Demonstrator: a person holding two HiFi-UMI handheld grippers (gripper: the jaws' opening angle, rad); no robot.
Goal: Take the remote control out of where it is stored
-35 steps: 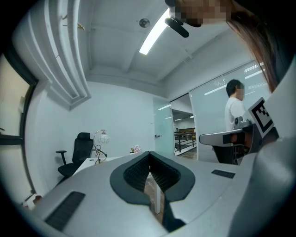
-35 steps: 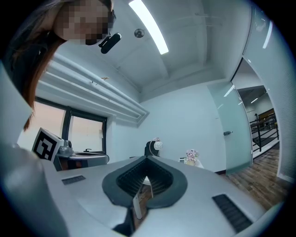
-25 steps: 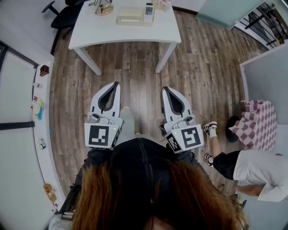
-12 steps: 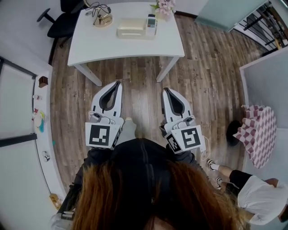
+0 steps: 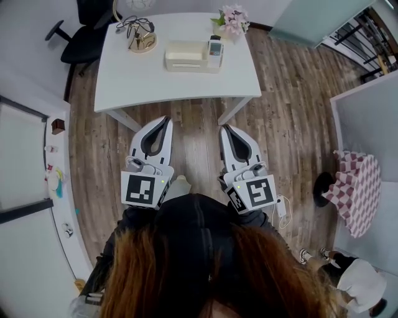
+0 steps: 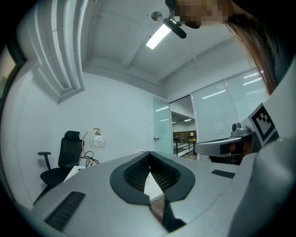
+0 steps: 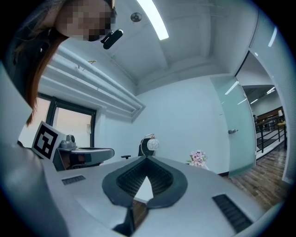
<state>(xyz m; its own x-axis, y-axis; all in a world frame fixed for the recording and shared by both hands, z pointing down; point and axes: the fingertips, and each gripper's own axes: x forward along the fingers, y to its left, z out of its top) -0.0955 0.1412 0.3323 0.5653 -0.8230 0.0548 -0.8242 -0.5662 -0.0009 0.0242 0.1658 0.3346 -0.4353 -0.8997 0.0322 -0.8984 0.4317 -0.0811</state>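
Two tools are held level and side by side over the wooden floor [image 5: 292, 112], both pointing at a white bench [image 5: 168, 81] ahead. The left tool [image 5: 166, 120] has its jaws closed tip to tip. The oval hollow behind the tips is empty, and nothing sits between the pads. The right tool [image 5: 222, 128] is closed the same way, tips touching and holding nothing. In the head view both tips lie just short of the bench's near edge, between its two front legs.

The remote control [image 5: 215, 47] stands upright at the right end of a beige storage box [image 5: 185, 56]. The box sits toward the far side of the bench, and the remote is well apart from both tools. A bunch of pink flowers [image 5: 231, 18] stands just behind the remote, near the bench's far right corner. A desk lamp [image 5: 140, 34] with curled wire on a round base stands at the far left of the bench. A black office chair [image 5: 81, 37] is beyond the bench's left corner. Off to the right a red-and-white checked cloth [image 5: 354, 189] covers something low. Another person [image 5: 351, 282] in a white top shows at the lower right corner.
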